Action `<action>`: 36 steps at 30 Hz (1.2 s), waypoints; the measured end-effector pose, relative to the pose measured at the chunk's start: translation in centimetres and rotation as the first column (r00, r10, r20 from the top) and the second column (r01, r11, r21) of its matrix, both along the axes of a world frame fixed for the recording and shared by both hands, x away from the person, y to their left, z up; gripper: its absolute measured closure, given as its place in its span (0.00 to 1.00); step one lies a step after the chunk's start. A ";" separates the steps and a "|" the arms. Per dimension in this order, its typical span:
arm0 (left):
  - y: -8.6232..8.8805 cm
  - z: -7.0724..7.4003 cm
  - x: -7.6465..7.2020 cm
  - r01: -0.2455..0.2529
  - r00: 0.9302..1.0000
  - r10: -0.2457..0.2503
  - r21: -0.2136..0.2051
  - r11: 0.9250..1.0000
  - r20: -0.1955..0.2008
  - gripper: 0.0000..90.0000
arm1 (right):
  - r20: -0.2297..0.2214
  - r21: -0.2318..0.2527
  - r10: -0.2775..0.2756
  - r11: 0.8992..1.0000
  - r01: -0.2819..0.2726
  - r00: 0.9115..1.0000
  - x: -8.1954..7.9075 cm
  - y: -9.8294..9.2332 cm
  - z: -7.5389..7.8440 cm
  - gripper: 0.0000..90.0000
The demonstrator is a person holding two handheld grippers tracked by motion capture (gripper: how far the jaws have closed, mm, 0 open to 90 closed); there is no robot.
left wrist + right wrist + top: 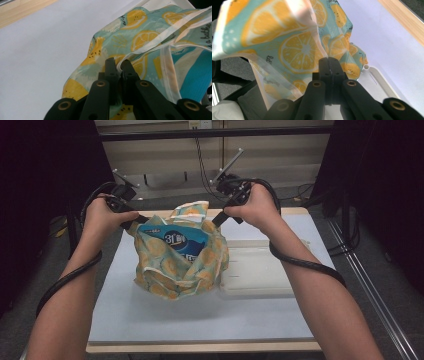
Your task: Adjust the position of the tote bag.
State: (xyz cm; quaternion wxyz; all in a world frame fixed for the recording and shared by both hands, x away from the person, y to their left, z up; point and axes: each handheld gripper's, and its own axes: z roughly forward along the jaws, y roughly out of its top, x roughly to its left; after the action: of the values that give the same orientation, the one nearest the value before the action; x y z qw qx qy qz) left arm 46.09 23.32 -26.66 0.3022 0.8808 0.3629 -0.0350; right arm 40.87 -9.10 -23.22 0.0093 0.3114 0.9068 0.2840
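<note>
Lemon-print fabric bag standing mid-table, blue package poking out of its mouth, white tray just beside. Left gripper pinched shut on the white-trimmed rim, right gripper clamped on the opposite edge. Thin cloth could slip free under uneven pulling, tipping the bag and spilling the package.
</note>
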 end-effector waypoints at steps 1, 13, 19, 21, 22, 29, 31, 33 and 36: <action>0.1 0.0 0.0 0.001 1.000 -0.001 -0.001 1.000 -0.001 0.95 | -0.001 0.006 -0.002 1.000 0.002 1.000 0.0 0.0 -0.1 1.00; 1.0 0.3 -0.2 -0.011 1.000 0.011 -0.034 0.999 0.020 0.94 | -0.025 0.008 -0.010 1.000 0.010 1.000 0.2 -0.1 -1.8 1.00; 1.4 0.0 -0.2 -0.026 1.000 0.026 -0.025 0.999 0.009 0.95 | -0.019 0.035 -0.011 0.999 0.012 1.000 0.1 0.1 -2.1 1.00; 1.3 -0.7 -0.3 -0.028 1.000 0.028 -0.017 0.999 -0.001 0.94 | -0.018 0.028 -0.008 1.000 0.009 1.000 0.1 0.3 -2.3 1.00; 1.3 -0.9 -0.3 -0.026 1.000 0.026 -0.017 1.000 -0.001 0.94 | -0.019 0.024 -0.007 1.000 0.007 1.000 0.1 0.4 -2.4 1.00; 1.9 -1.5 -0.5 -0.047 0.999 0.047 -0.032 0.998 0.004 0.84 | -0.041 0.013 -0.018 1.000 0.019 0.999 0.2 -0.1 -3.4 1.00; 2.1 -1.3 -0.6 -0.055 0.998 0.055 -0.003 0.998 0.027 0.75 | -0.044 0.014 -0.020 1.000 0.020 0.999 0.2 -0.3 -3.7 1.00; 2.3 -1.0 -0.8 -0.056 0.998 0.055 0.016 0.998 0.032 0.66 | -0.044 0.017 -0.020 1.000 0.020 0.999 0.3 -0.4 -3.9 1.00; 2.6 -0.7 -1.1 -0.064 0.996 0.063 0.021 0.998 0.056 0.52 | -0.044 0.009 -0.020 1.000 0.020 0.999 0.2 -0.4 -4.0 1.00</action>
State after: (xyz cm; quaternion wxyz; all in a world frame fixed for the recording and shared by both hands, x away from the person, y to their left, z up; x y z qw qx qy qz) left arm 44.95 25.89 -27.34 0.3029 0.8729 0.3825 0.0030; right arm 41.11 -9.54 -27.23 -0.0094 0.3266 0.9023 0.2813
